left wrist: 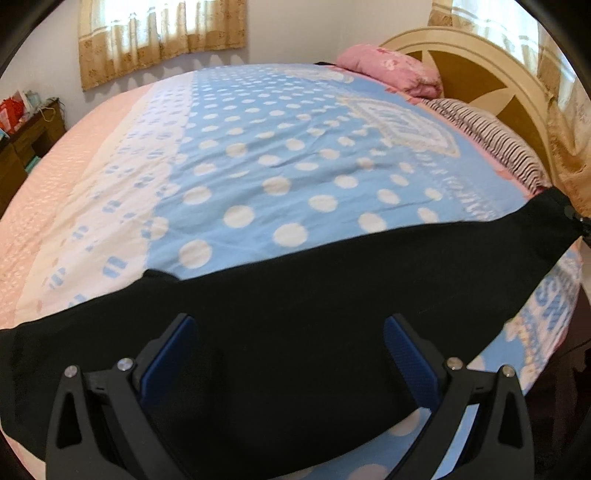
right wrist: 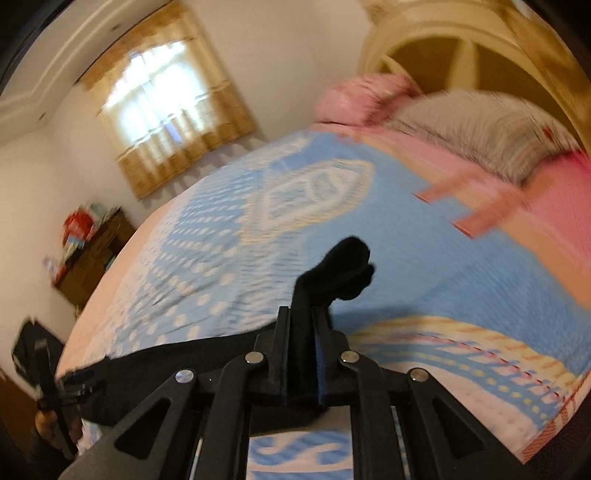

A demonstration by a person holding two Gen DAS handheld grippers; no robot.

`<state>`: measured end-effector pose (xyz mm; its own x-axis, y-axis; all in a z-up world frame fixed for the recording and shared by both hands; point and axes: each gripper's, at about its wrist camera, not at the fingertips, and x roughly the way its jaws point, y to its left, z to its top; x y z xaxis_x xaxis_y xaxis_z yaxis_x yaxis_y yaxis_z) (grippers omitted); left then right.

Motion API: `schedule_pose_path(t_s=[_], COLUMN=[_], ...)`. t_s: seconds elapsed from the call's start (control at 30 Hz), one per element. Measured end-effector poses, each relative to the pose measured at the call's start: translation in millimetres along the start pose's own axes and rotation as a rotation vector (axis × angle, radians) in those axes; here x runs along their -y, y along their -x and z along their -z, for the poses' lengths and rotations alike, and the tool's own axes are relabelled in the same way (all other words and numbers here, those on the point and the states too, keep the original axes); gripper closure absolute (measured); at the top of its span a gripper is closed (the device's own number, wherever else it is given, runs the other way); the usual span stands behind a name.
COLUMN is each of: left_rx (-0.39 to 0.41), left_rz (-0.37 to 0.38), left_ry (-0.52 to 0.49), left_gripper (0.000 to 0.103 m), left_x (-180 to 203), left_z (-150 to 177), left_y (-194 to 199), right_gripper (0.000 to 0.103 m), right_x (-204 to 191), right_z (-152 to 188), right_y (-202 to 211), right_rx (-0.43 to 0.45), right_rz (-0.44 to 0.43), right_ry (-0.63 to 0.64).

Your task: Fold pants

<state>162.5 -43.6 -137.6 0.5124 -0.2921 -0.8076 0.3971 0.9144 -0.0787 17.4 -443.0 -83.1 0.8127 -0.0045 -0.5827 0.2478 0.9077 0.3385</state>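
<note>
The black pants (left wrist: 295,295) stretch as a wide band across the near part of the bed in the left wrist view, from the left edge to the far right. My left gripper (left wrist: 288,354) is open, its blue pads (left wrist: 170,358) apart over the black cloth, holding nothing. My right gripper (right wrist: 301,332) is shut on a bunched end of the pants (right wrist: 343,269), which sticks up past the fingertips; the rest of the cloth (right wrist: 166,354) trails left. The right gripper also shows at the far right of the left wrist view (left wrist: 580,221), gripping the pants' end.
The bed has a blue blanket with white dots (left wrist: 277,147). A pink pillow (left wrist: 391,70) and a striped pillow (left wrist: 491,136) lie by the cream headboard (left wrist: 480,55). A dark wooden cabinet (left wrist: 26,140) stands at the far left. Curtained window (left wrist: 159,33) behind.
</note>
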Motion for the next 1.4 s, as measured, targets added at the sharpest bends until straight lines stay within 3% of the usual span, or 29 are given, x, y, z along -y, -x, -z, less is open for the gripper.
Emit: schedule_pose_path(t_s=[0.23, 0.33, 0.47, 0.6, 0.63, 0.67, 0.73, 0.9, 1.0, 1.07, 1.23, 1.3, 1.37, 1.4], left_rx=[0.009, 0.006, 0.008, 0.015, 0.008, -0.001, -0.024, -0.058, -0.089, -0.117, -0.158, -0.163, -0.159, -0.156], left_rz=[0.048, 0.062, 0.086, 0.134, 0.153, 0.170, 0.209, 0.290, 0.317, 0.297, 0.281, 0.269, 0.246, 0.234], left_ry=[-0.021, -0.034, -0.065, -0.083, -0.082, -0.080, -0.073, -0.048, -0.038, -0.056, -0.072, -0.073, -0.095, -0.104], left_gripper=[0.001, 0.001, 0.002, 0.006, 0.008, 0.009, 0.014, 0.018, 0.021, 0.026, 0.043, 0.047, 0.055, 0.068], left_x=[12.5, 19.9, 36.0, 59.0, 64.4, 69.5, 82.5, 115.3, 135.1, 152.2, 183.1, 187.6, 189.2, 190.2], left_z=[-6.2, -9.4, -17.8, -31.5, -33.6, -36.2, -40.5, -45.8, -46.8, -47.2, -50.3, -48.3, -44.3, -43.2], left_y=[0.9, -3.4, -10.0, -21.0, -24.3, -28.3, -36.2, -46.3, -55.7, -66.4, -82.3, -84.6, -83.1, -82.4], right_gripper=[0.093, 0.093, 0.092, 0.090, 0.085, 0.070, 0.054, 0.053, 0.053, 0.053, 0.053, 0.053, 0.053, 0.053], right_x=[-90.1, -123.1, -137.5, -129.2, -128.2, -127.6, -125.3, -107.6, -88.9, -68.5, -41.5, -38.2, -39.5, -40.9], right_z=[15.7, 39.7, 74.6, 88.3, 87.7, 87.5, 84.1, 56.3, 33.4, 24.5, 24.5, 24.5, 24.9, 24.8], right_y=[-36.8, -71.1, -107.9, -125.5, -123.0, -121.1, -111.4, -72.7, -57.0, -56.3, -69.4, -70.9, -70.6, -70.2], right_rx=[-0.073, -0.159, -0.260, -0.325, -0.322, -0.329, -0.355, -0.272, -0.182, -0.169, -0.190, -0.196, -0.193, -0.188], right_rz=[-0.058, -0.086, -0.071, -0.086, -0.096, -0.105, -0.147, -0.181, -0.109, -0.115, -0.066, -0.086, -0.100, -0.100], right_ry=[0.220, 0.293, 0.351, 0.364, 0.366, 0.365, 0.364, 0.290, 0.248, 0.161, 0.047, 0.015, 0.006, 0.008])
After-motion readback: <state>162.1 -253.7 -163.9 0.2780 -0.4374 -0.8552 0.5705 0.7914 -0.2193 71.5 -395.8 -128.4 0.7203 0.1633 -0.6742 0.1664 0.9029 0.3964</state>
